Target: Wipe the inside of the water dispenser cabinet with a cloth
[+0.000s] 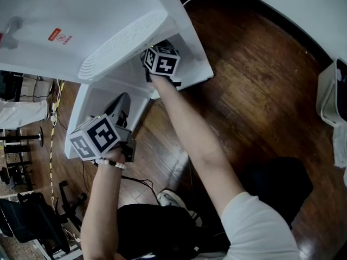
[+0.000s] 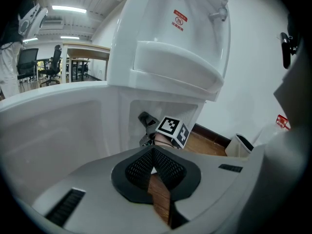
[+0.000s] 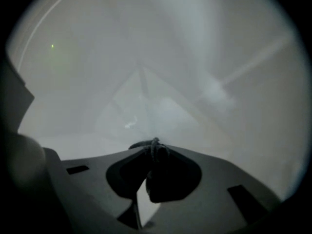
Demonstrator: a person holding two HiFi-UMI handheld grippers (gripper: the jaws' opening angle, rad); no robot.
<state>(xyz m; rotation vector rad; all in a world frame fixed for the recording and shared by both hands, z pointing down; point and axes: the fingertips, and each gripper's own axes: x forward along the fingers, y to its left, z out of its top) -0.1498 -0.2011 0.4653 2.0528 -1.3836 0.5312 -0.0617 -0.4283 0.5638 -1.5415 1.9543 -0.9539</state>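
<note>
Dark cloth point(image 3: 155, 145), bunched into a small knot-like fold, sat pinched at the tips of the right gripper point(image 3: 152, 155). Its fingers point(image 3: 126, 173) were closed tight on it, with only that fold showing past them. The right gripper was reaching into the open cabinet point(image 1: 191, 56) at the bottom of the white water dispenser point(image 1: 81, 26). The right gripper view was dim: pale inner walls point(image 3: 97, 82) met at a corner ahead. Could not tell whether the cloth was touching a wall.

Left gripper point(image 2: 153, 151) was outside, just beside the swung-open cabinet door point(image 1: 89, 104), pointed towards the opening. Its fingers point(image 2: 140, 168) met at the tips with nothing between them. Wooden floor point(image 1: 255, 91) showed through the gap lower down.

Handling, as judged:
- **Cloth:** it looked soft, limp and very light, with nothing to break and no weight to fight.
- **Grip:** it seemed likely to fold and drag rather than push, so a pinch on a gathered bunch, as here, suited it.
- **Risk:** too little fabric seemed to stand proud of the fingers, so the hard tips might have scraped the plastic before the cloth did.
- **Better hold:** leave a loose pad of cloth ahead of the tips.
- **Cabinet walls:** they looked smooth, hard and probably slick, so the cloth should have slid easily under light pressure.
- **Door:** it looked thin and possibly springy. The empty left gripper was placed to steady it if needed.
</note>
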